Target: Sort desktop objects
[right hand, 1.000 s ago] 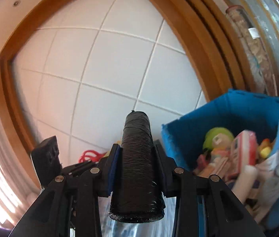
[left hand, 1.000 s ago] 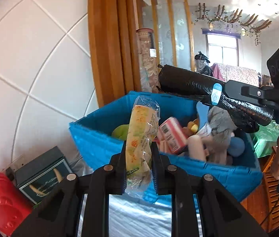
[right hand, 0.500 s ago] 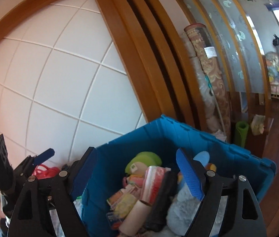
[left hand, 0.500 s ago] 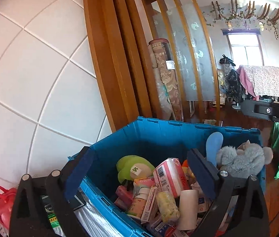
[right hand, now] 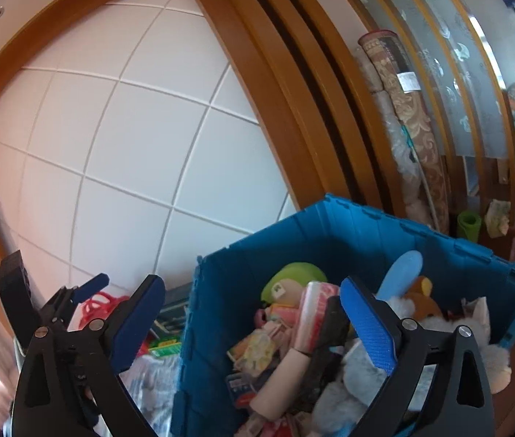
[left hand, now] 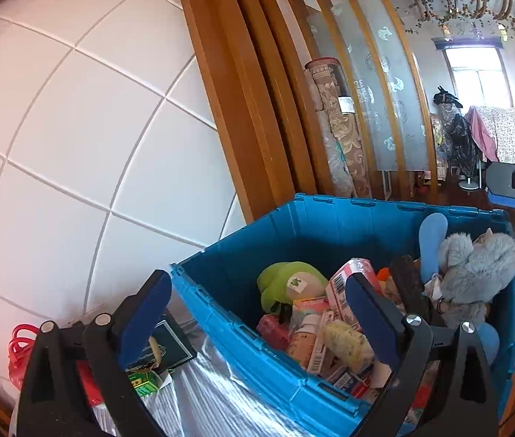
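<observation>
Above the blue crate (left hand: 334,218): two empty grippers.
The left hand-held gripper (left hand: 257,313) is wide open, holding nothing; the right hand-held gripper (right hand: 253,313) is opening, nothing between its jaws.

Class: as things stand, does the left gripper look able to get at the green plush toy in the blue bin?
Probably yes. The left gripper stands open and empty above the blue bin's near wall, and the green plush toy lies on top of the pile, uncovered from above.
</observation>
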The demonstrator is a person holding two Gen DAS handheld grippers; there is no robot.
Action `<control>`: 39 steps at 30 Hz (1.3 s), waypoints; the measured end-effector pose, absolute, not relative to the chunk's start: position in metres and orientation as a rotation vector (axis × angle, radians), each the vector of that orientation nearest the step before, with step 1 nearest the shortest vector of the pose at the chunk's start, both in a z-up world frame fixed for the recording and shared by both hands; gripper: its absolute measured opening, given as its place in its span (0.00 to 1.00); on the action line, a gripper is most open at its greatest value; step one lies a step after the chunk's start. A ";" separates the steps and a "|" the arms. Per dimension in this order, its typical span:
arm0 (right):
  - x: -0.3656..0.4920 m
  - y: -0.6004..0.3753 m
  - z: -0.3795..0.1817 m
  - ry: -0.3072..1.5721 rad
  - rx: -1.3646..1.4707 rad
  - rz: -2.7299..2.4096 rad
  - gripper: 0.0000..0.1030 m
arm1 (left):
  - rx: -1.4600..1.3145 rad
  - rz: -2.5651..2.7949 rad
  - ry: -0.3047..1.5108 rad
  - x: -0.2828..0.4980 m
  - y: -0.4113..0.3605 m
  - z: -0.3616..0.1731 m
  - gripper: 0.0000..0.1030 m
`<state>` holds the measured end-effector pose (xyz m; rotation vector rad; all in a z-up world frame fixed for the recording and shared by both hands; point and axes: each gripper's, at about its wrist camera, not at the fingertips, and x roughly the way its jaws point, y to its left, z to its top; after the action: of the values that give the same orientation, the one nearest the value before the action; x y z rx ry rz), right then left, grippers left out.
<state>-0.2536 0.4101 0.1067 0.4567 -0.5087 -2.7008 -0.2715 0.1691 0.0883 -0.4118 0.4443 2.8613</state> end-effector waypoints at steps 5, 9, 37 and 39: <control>-0.246 0.378 0.112 -0.496 0.438 -2.682 1.00 | -0.425 2.912 0.437 -0.264 0.137 0.086 0.95; -0.238 0.348 0.118 -0.448 0.410 -2.656 1.00 | -0.470 2.927 0.408 -0.261 0.111 0.079 0.95; -0.200 0.168 0.057 -0.223 0.617 -2.566 1.00 | -0.673 3.182 0.212 -0.191 -0.057 -0.001 0.95; -0.194 0.176 0.061 -0.216 0.606 -2.581 1.00 | -0.676 3.188 0.140 -0.184 -0.055 0.003 0.95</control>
<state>-0.1938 0.1755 0.0605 0.6059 -0.2155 -2.5813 -0.1845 -0.0548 0.0025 -0.6756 0.1398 3.1875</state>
